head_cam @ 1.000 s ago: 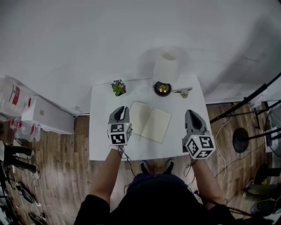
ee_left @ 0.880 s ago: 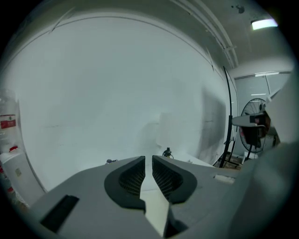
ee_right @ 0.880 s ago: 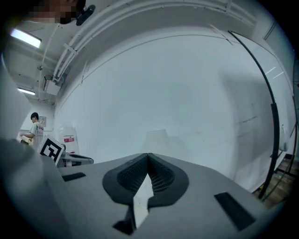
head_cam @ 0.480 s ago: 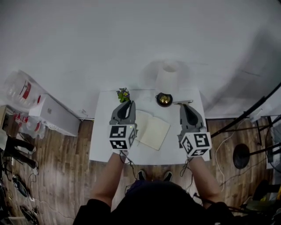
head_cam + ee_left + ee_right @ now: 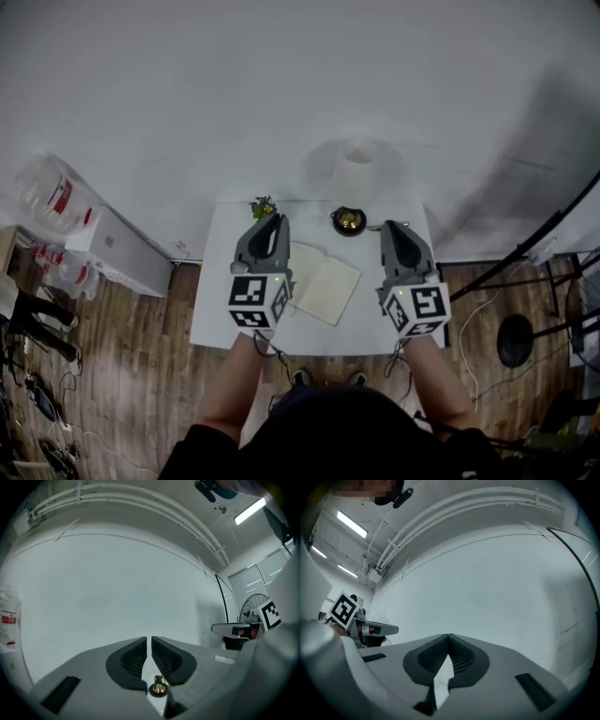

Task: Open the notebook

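Table [image 5: 214,300], notebook [image 5: 323,281] lying open; left tongs [image 5: 272,220] risen, barely apart, empty; right tongs [image 5: 387,228] risen, closed

Place: a lab or studio-like recording room.
Walls: bare white wall [image 5: 281,94].
Floor: wood planks [image 5: 122,375] strewn with cables [image 5: 42,403].
Gear: black stands [image 5: 525,234] at the right, one with a round base.
Ceiling: strip lights [image 5: 251,509], exposed pipes [image 5: 140,501].
Furniture: one small white worktop [image 5: 211,314] against the wall.
Storage: white box [image 5: 117,248] and clear jug [image 5: 47,192] at the left.
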`<action>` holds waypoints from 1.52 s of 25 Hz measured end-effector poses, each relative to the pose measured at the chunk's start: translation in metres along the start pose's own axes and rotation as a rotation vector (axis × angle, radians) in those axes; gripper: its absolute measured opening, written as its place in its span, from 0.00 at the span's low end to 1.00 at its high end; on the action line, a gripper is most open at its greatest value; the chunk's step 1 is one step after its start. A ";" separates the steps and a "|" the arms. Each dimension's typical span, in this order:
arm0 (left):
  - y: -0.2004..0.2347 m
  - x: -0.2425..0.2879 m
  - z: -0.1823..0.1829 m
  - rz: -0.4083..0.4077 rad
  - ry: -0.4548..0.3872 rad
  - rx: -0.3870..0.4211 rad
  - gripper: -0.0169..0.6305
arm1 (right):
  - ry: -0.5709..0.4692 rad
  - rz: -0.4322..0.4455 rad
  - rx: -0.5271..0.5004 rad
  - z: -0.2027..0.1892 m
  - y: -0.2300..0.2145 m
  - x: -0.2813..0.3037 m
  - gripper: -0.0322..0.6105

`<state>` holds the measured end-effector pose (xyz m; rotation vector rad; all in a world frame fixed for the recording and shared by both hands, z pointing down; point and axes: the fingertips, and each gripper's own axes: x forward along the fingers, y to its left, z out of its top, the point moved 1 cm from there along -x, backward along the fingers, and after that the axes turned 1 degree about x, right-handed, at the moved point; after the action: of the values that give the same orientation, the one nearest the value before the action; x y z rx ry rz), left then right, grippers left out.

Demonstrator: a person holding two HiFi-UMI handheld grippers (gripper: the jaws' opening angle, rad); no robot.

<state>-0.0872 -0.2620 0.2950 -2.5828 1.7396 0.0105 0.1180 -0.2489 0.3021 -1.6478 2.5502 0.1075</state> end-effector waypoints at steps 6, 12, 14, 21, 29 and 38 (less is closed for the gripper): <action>-0.006 -0.001 -0.006 -0.005 0.005 -0.029 0.07 | -0.002 -0.003 -0.008 0.002 -0.005 -0.004 0.06; -0.007 0.001 -0.010 -0.005 0.011 -0.049 0.07 | -0.009 -0.011 0.004 0.001 -0.008 -0.004 0.06; -0.007 -0.001 -0.013 -0.005 0.018 -0.058 0.07 | -0.007 -0.019 0.012 0.000 -0.009 -0.006 0.06; -0.006 0.000 -0.017 0.001 0.026 -0.054 0.07 | 0.003 -0.018 0.018 -0.004 -0.009 -0.004 0.06; -0.006 0.004 -0.021 -0.004 0.033 -0.059 0.07 | 0.008 -0.023 0.024 -0.008 -0.010 -0.003 0.06; -0.005 0.006 -0.022 -0.010 0.035 -0.064 0.07 | 0.010 -0.025 0.022 -0.009 -0.011 0.000 0.06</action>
<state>-0.0804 -0.2658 0.3170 -2.6519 1.7669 0.0212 0.1272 -0.2546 0.3111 -1.6754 2.5278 0.0689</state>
